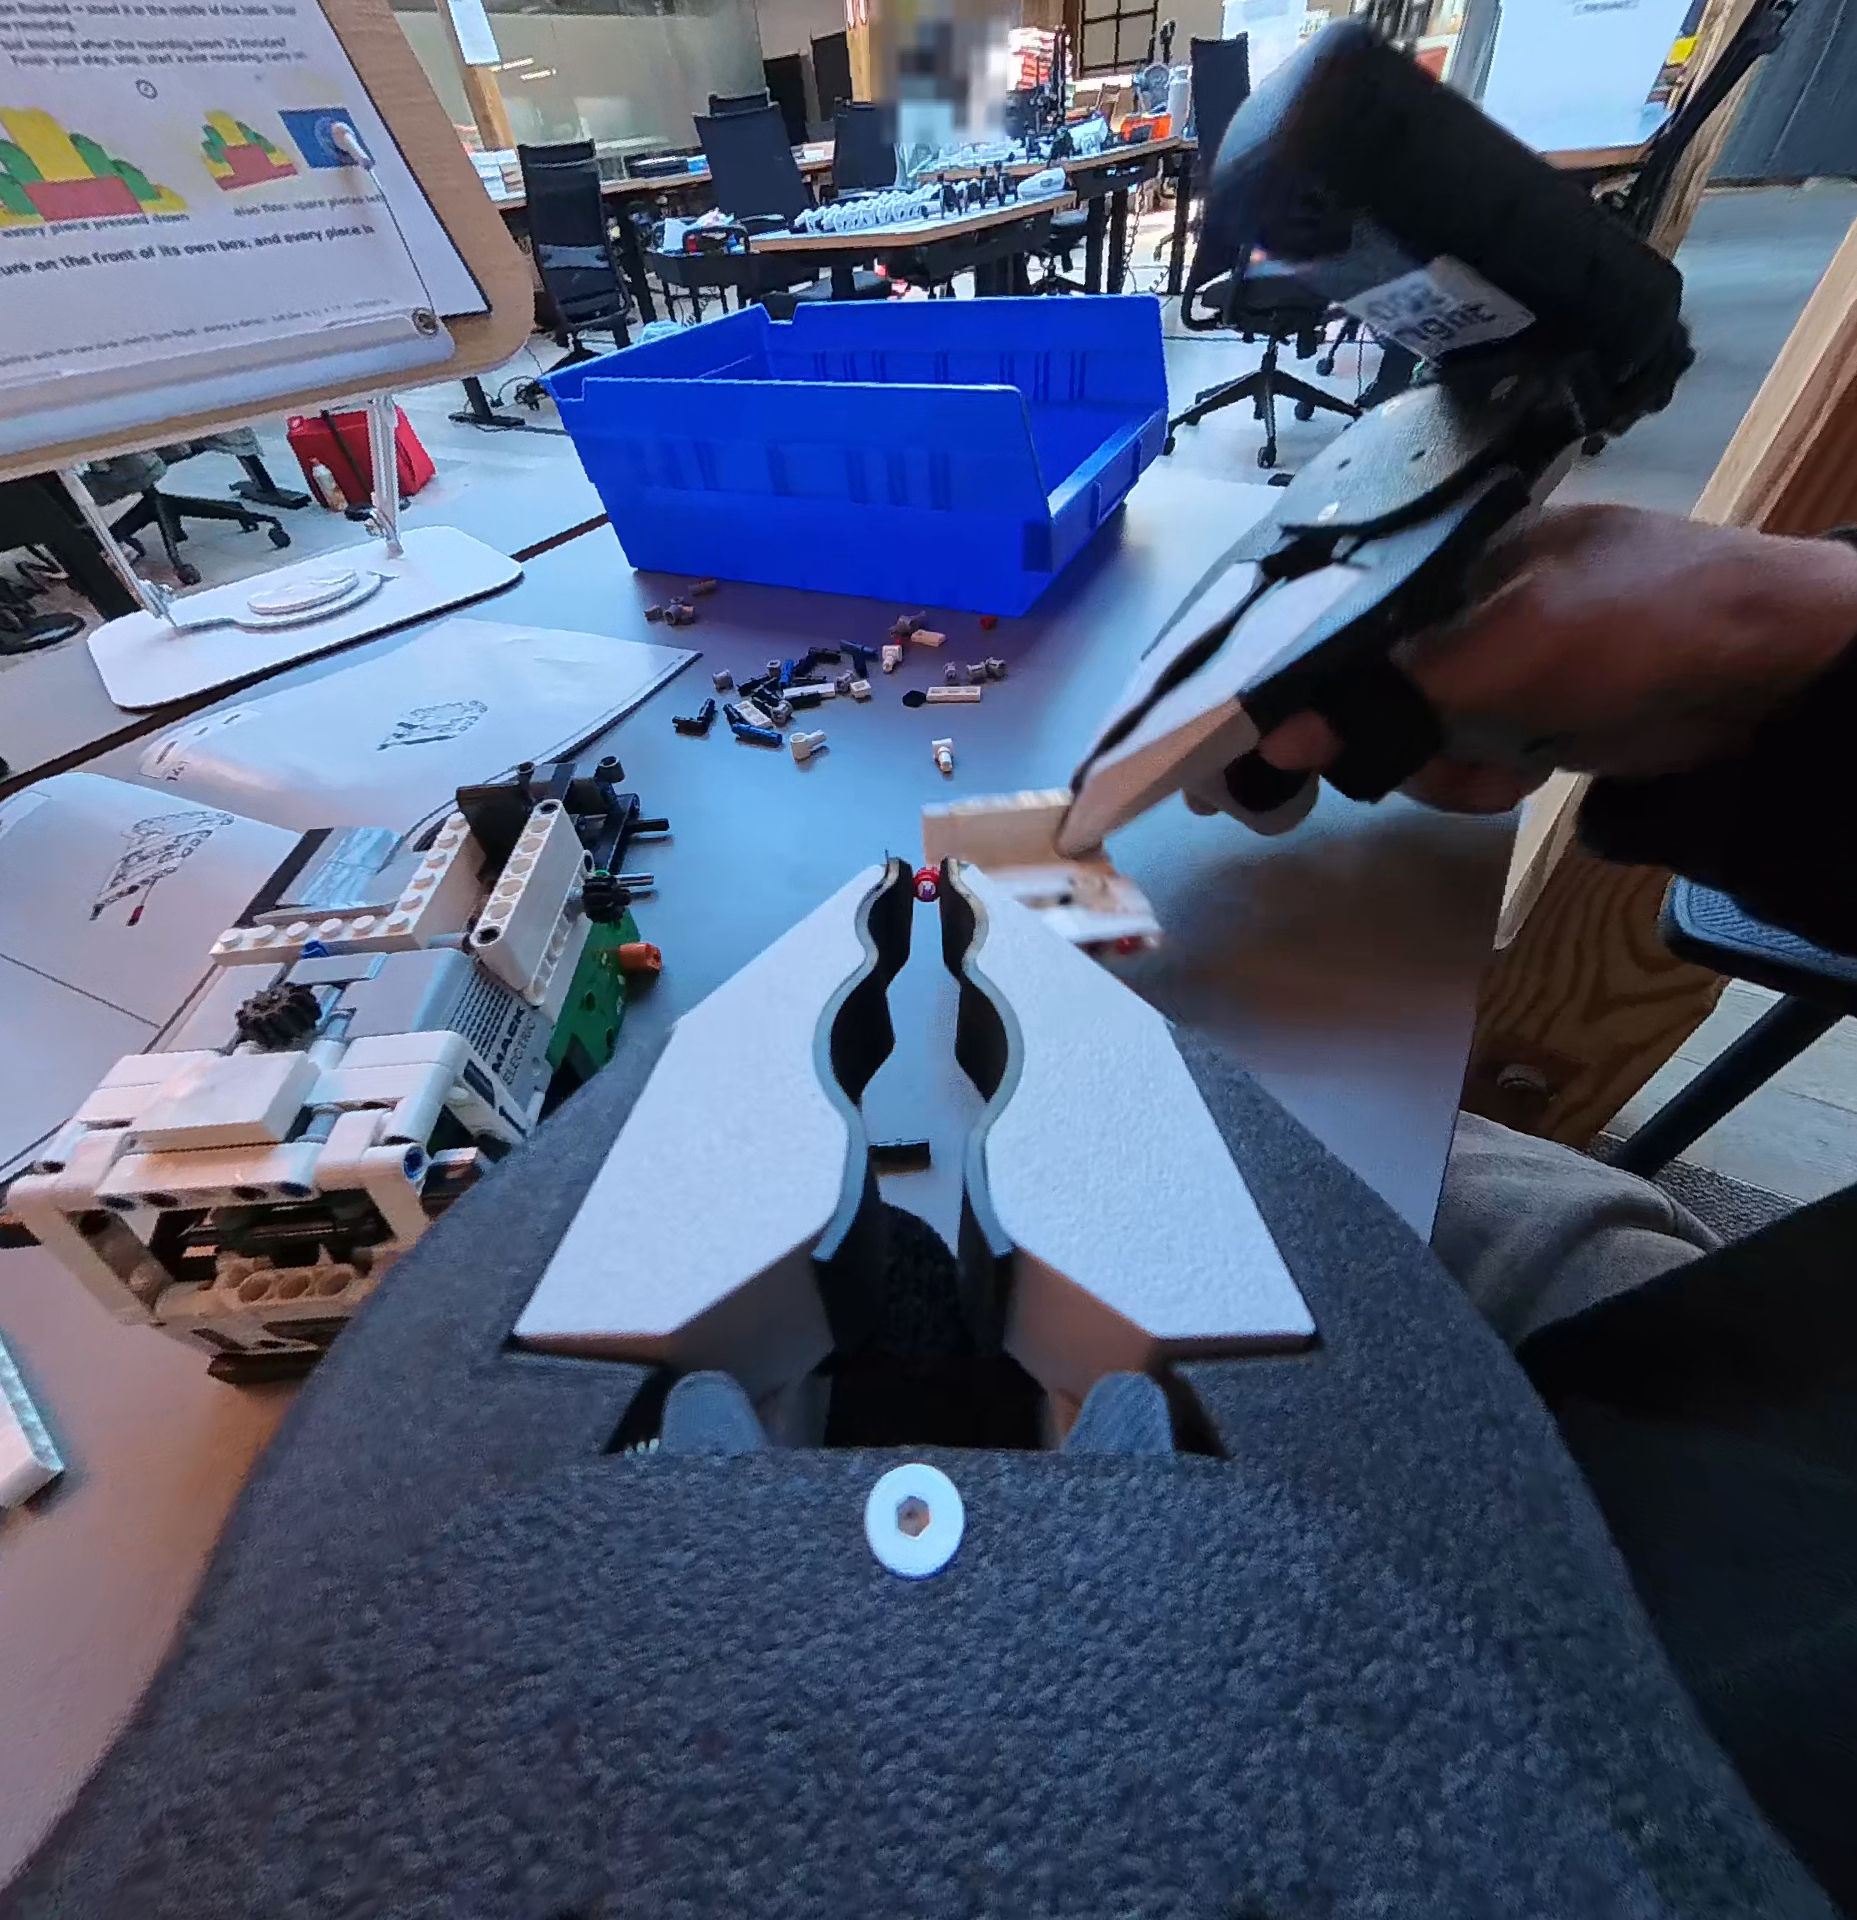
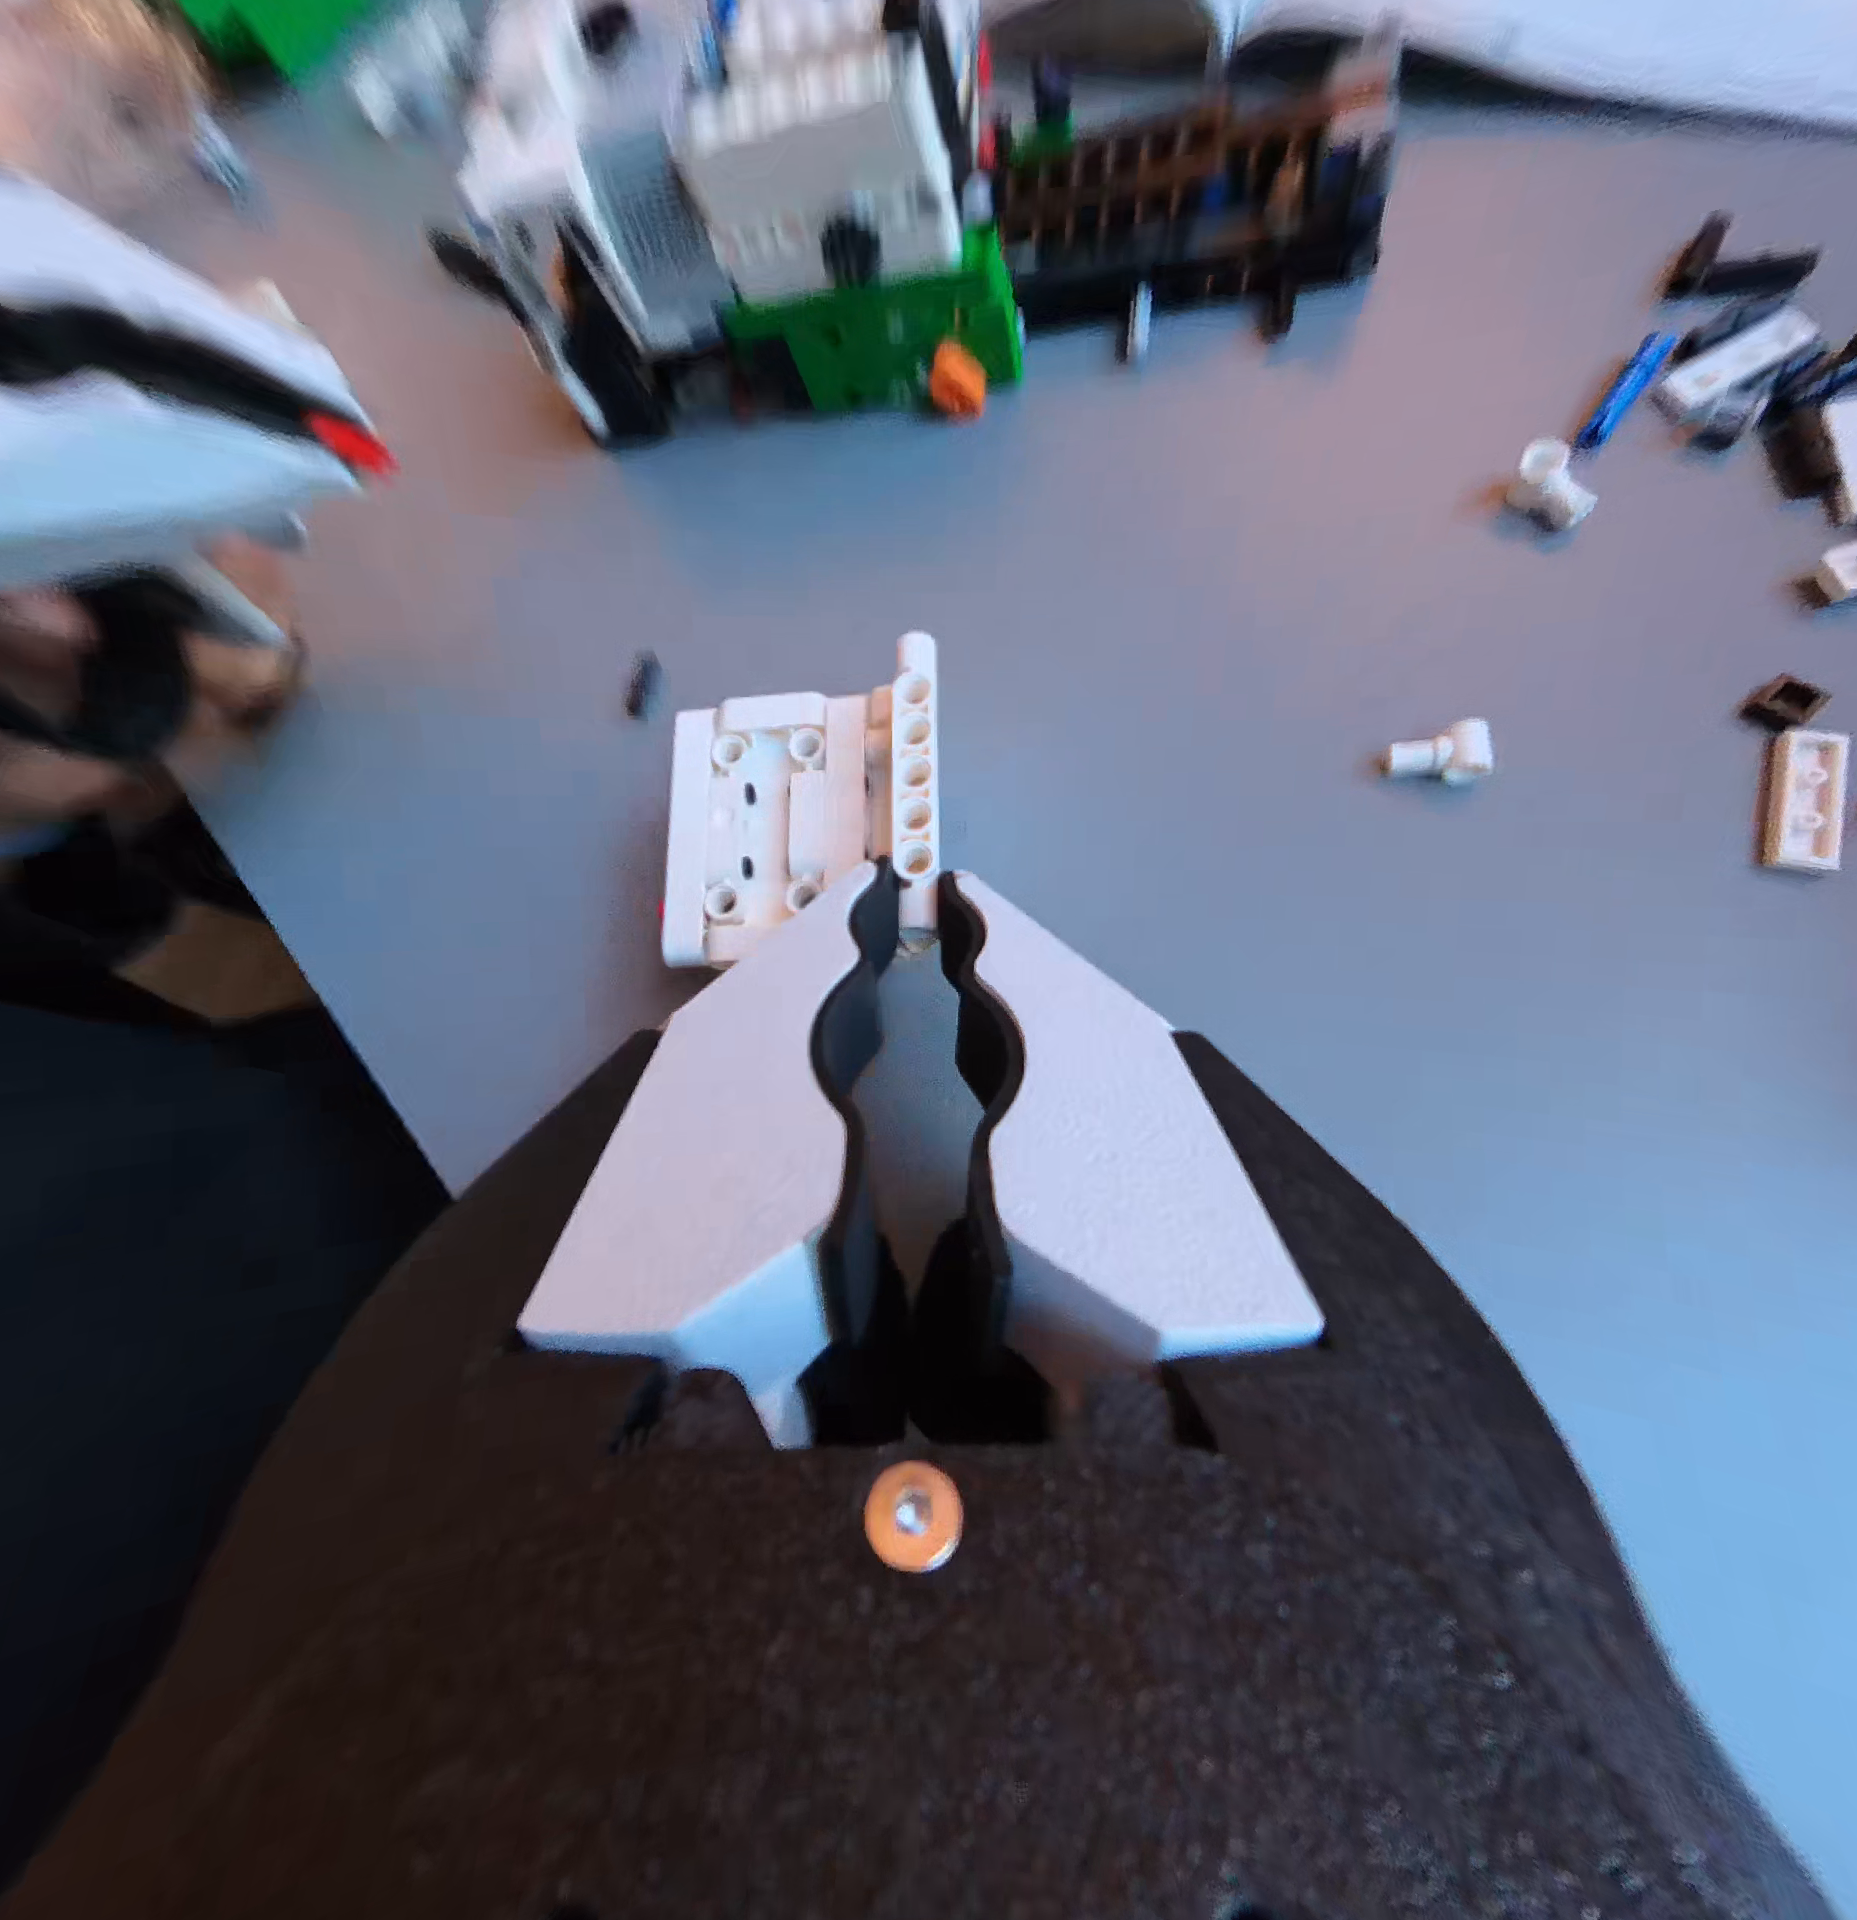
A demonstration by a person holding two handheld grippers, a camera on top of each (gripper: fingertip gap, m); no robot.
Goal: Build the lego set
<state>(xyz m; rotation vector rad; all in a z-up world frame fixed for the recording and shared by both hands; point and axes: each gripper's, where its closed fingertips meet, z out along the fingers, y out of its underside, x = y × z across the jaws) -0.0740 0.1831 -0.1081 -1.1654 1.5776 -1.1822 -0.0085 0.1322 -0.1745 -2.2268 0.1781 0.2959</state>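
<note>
Closest to the left wrist camera, the left gripper (image 1: 926, 883) has its jaws nearly together, pinching a tiny red pin (image 1: 925, 884) at the very tips, probably so it can be pushed into a hole. Just beside it, the right gripper (image 2: 911, 883) pinches one end of a white holed beam (image 2: 916, 769) that belongs to a small white panel assembly (image 2: 763, 821); gripping by the beam likely steadies the piece and leaves its side open for the pin. In the right wrist view this assembly sits near the table (image 2: 1215, 987) front edge, and whether it rests on the surface or is lifted slightly cannot be told. A hand (image 1: 1589, 665) holds the right gripper from the table's right side. Farther left lies the main build (image 1: 311, 1039), white and grey with a green block, close to the left edge and within easy reach for the sub-assembly to join later. Loose parts (image 1: 820, 686) are scattered mid-table, spread out so single pieces can be picked. Behind them a blue bin (image 1: 862, 457) stands at the far edge. A manual (image 1: 404, 717) lies open on the left, and an instruction sheet on a stand (image 1: 207, 208) rises at the far left corner.
</note>
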